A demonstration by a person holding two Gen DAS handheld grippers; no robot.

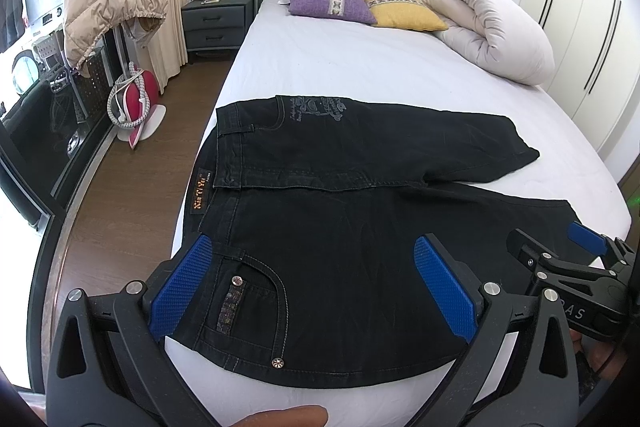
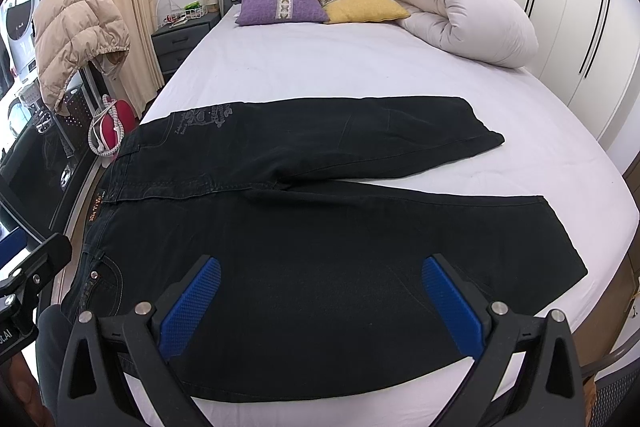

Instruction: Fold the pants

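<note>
While the pants [image 1: 340, 211] lie spread flat on the bed [image 1: 360, 67], waist at nine o'clock, legs splayed toward three, no fold looks made. Left gripper [image 1: 320, 291] and right gripper [image 2: 320, 307] hover above them, fingers apart, empty.

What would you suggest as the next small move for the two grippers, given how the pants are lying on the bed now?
Probably lower both to pinch the near edge. The black pants lie flat on the bed, legs splayed apart. The left gripper hangs open over the pocket end, the right gripper open over the near leg, neither gripping cloth. Grabbing that edge would allow folding the near leg onto the far one.
</note>
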